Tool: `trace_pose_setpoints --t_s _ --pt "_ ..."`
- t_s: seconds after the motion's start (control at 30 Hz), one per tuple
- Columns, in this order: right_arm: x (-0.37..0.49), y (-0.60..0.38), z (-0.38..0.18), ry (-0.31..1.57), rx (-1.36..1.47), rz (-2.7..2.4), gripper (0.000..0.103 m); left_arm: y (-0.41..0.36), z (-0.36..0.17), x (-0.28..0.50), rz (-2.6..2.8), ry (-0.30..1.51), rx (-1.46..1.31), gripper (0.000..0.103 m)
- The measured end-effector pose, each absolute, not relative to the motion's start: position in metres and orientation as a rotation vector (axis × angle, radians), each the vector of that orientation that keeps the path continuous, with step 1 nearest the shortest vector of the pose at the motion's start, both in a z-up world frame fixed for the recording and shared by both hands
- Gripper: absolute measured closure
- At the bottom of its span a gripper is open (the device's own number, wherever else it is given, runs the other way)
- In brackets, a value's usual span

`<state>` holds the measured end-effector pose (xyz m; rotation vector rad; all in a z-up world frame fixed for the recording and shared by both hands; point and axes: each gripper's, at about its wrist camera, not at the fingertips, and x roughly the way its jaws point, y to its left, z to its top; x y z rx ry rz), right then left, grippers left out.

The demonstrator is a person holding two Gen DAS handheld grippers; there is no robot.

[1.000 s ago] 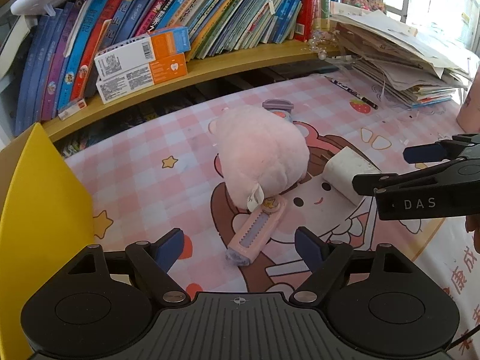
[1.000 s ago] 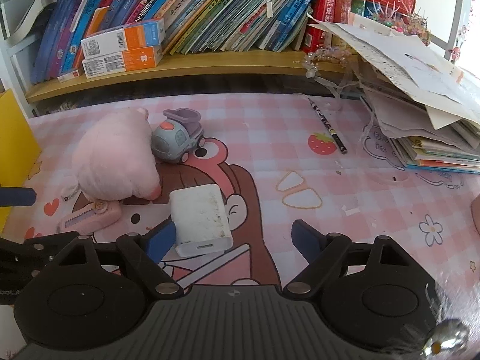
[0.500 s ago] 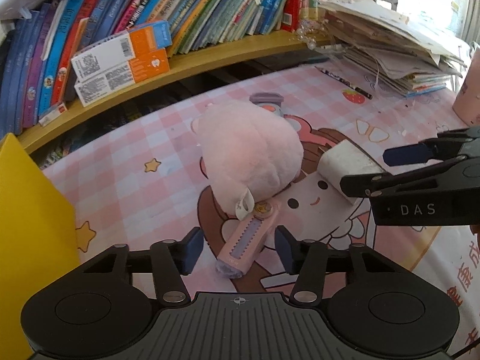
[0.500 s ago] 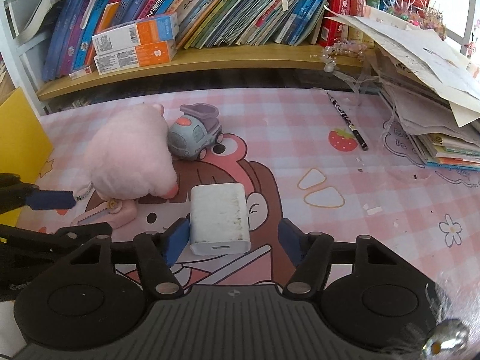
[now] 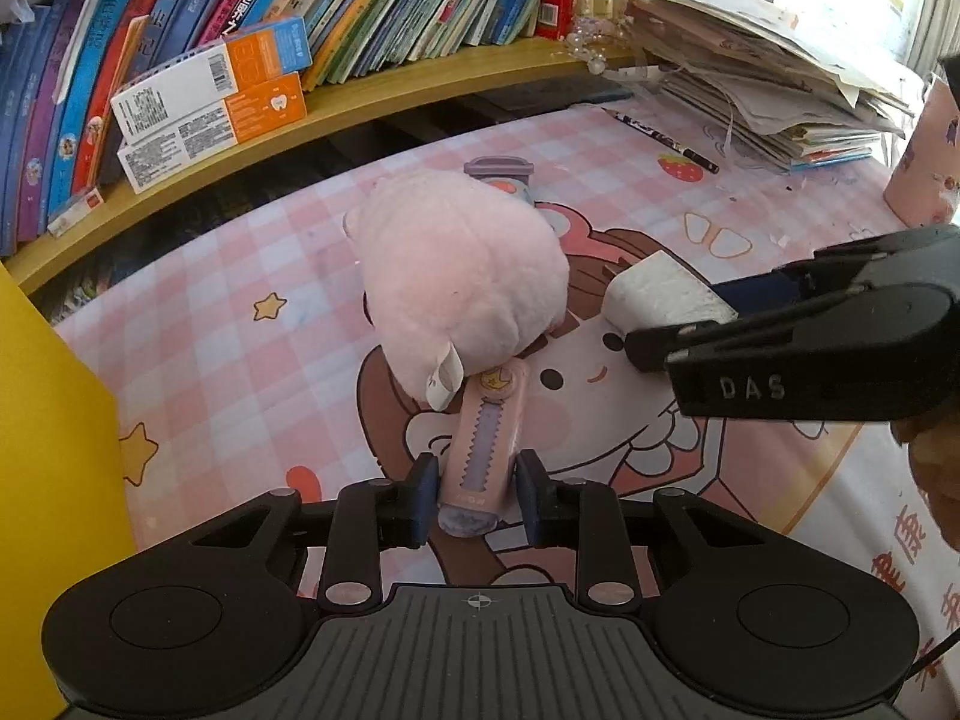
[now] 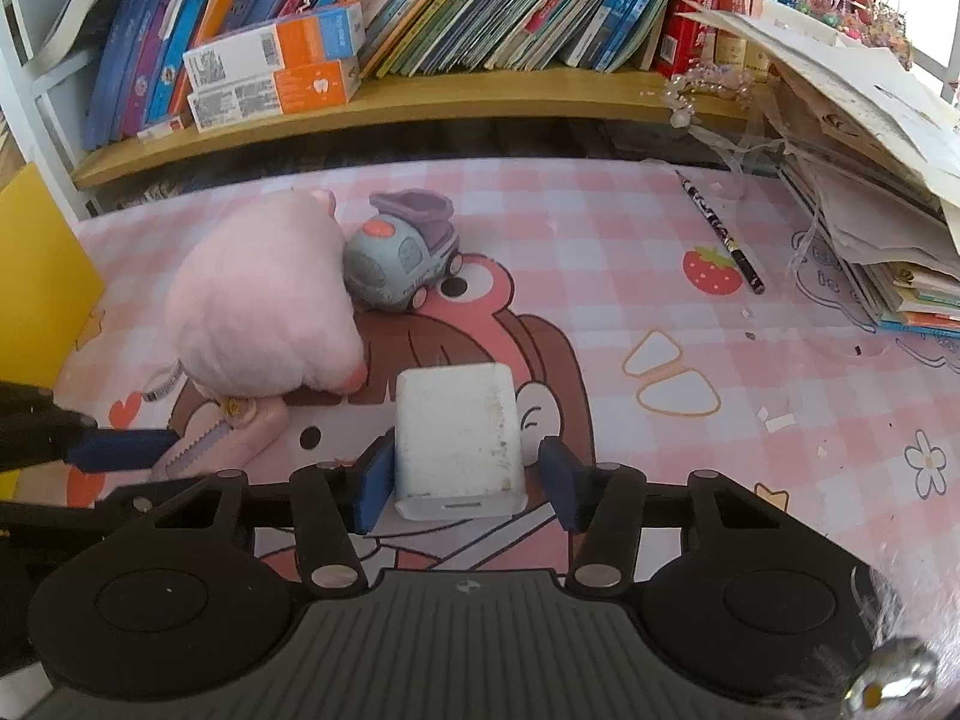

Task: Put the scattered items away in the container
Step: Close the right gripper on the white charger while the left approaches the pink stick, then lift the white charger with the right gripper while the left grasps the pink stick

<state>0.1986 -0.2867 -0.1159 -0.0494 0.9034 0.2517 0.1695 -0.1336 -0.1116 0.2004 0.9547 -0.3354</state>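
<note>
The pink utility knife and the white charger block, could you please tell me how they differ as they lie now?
The pink utility knife is long, slim and pink; the white charger block is stubby, boxy and scuffed white. The knife's far end touches the plush toy; the charger lies apart from it. Both lie flat on the mat, each between a gripper's fingers: left gripper, right gripper.

On the pink checked mat [image 6: 600,228] lie one pink plush toy [image 6: 264,300], one toy truck [image 6: 402,258], one white charger block [image 6: 459,438], one pink utility knife [image 5: 486,450] and one pencil [image 6: 720,234]. Two orange-and-white boxes [image 6: 276,72] sit stacked on the shelf. One yellow container [image 5: 54,450] stands at the mat's left edge. Two grippers show, left gripper [image 5: 474,498] and right gripper [image 6: 468,480].
</note>
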Motion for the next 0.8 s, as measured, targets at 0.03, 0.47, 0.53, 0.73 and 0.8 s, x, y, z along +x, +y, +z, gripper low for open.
trace_pose_setpoints --t_s 0.03,0.47,0.53,0.73,0.8 --pt "0.198 -0.286 -0.116 0.902 -0.054 0.252 0.053 -0.134 -0.112 0.17 -0.337 0.954 0.199 0.076" --pt "0.192 -0.28 -0.115 0.892 -0.098 0.264 0.062 -0.132 -0.104 0.164 -0.354 0.936 0.189 0.079" --pt "0.189 -0.282 -0.114 0.902 -0.083 0.268 0.062 -0.129 -0.1 0.162 -0.356 0.93 0.178 0.08" --pt "0.175 -0.284 -0.107 0.907 -0.062 0.282 0.062 -0.124 -0.083 0.151 -0.357 0.903 0.152 0.08" --pt "0.17 -0.284 -0.103 0.904 -0.057 0.287 0.062 -0.122 -0.078 0.146 -0.358 0.893 0.147 0.08"
